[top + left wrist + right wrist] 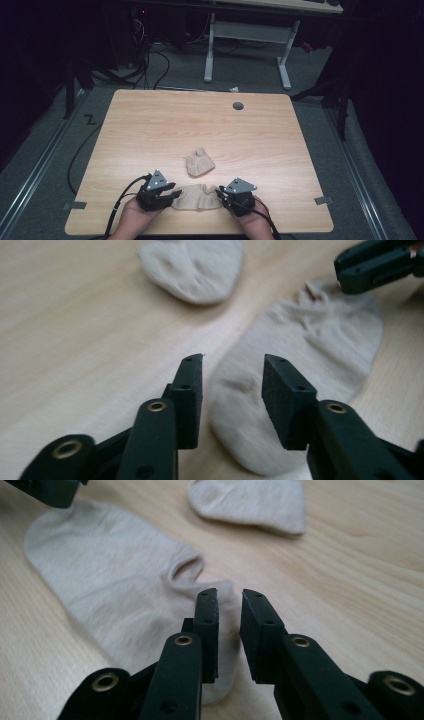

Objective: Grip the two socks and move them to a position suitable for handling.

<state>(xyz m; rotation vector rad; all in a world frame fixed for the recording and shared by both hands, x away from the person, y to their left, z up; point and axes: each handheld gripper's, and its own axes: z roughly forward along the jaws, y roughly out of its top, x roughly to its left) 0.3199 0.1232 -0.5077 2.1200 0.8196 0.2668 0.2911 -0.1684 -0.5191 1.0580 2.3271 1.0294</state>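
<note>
The left claw (172, 194) is sitting at the near edge of the table (150, 125), at the left end of a flat beige sock (197, 197) lying stretched between the two claws; in the left gripper view its jaws are standing moderately open, straddling the rounded end of that sock (300, 365) and gripping nothing as yet. The person's left hand (132, 217) is coming in low from the near edge, with the claw pointing rightward along the sock. Further out, just beyond the flat sock and apart from it, a second sock (200, 162) is lying crumpled in a small heap near the middle of the table. At the right end, the right claw (220, 192) is pointing leftward toward the sock's opening; in the right gripper view its jaws are standing only narrowly apart over the cuff edge (220, 592), and I cannot tell for certain whether any fabric is caught between them, though the gap is looking empty. The right hand (255, 222) is mirroring the left, held low and close to the table edge. Judging from this, the work is looking early: one sock is laid out flat, both claws are lining up on its ends, and the grasp, any folding or pairing with the second sock are all yet to come.
</note>
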